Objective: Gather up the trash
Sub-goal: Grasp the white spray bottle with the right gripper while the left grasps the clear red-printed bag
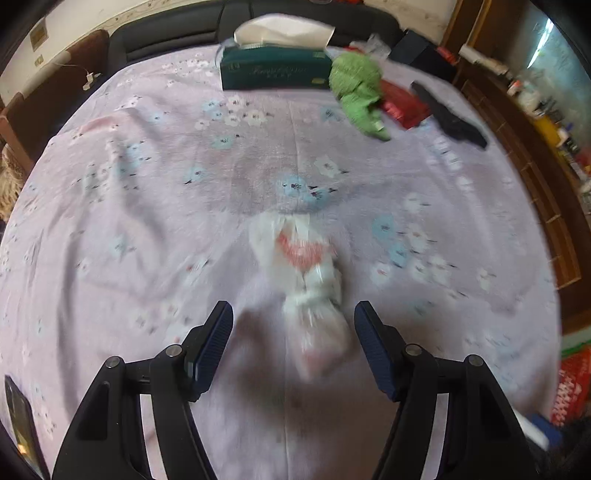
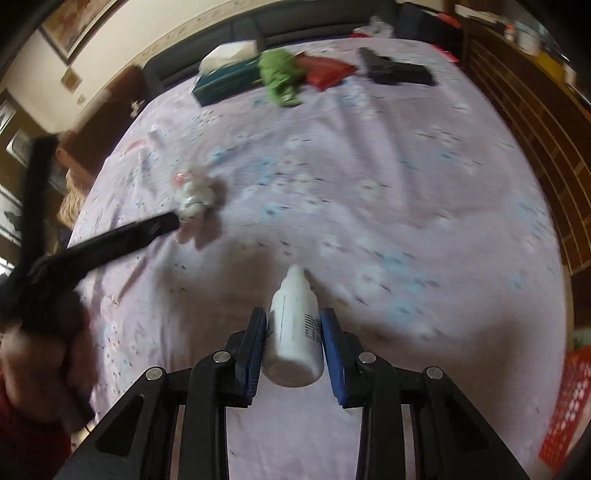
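A crumpled white plastic bag with red print [image 1: 308, 280] lies on the lilac flowered bedsheet [image 1: 147, 184]. My left gripper [image 1: 293, 314] is open, its jaws wide apart on either side of the bag's near end. The bag [image 2: 194, 194] also shows in the right wrist view, with the left gripper's finger [image 2: 162, 223] touching or nearly touching it. My right gripper [image 2: 293, 319] is shut on a small white plastic bottle [image 2: 293, 332], held above the sheet with its cap pointing away.
A teal tissue box [image 1: 275, 68], a green cloth [image 1: 360, 92], a red packet [image 1: 400, 103] and a black object [image 1: 448, 116] lie at the bed's far end. A dark headboard [image 1: 177, 33] is behind them. Wooden furniture [image 1: 524, 147] runs along the right.
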A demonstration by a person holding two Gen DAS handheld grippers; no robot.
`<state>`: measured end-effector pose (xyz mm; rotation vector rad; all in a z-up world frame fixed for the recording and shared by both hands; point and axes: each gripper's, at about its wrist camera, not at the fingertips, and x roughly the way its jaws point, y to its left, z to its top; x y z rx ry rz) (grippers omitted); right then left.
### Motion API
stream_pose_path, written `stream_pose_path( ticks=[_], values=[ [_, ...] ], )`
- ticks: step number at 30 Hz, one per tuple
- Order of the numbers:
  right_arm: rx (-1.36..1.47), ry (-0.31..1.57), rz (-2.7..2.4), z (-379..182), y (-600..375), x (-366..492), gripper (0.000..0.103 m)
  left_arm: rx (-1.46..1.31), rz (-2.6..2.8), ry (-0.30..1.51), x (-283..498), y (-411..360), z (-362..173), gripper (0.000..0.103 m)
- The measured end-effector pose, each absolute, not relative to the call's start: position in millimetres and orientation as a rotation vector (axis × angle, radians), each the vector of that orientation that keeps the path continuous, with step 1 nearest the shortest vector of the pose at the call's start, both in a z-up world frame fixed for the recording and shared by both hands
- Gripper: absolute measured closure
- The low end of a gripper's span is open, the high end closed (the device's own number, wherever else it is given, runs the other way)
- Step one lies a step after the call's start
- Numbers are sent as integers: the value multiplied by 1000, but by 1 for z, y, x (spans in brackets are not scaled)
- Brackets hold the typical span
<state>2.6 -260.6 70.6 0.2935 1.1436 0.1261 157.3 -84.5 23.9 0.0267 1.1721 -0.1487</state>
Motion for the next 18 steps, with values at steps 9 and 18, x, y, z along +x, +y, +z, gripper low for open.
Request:
stream_pose_path(
  ticks=[9,18],
  values=[
    [345,1131,83,76,-288,-33,71,105,-153,1138,161,-101,16,64],
    [276,1190,102,50,-283,-64,71,158,-239,1139,84,-96,17,68]
  ],
)
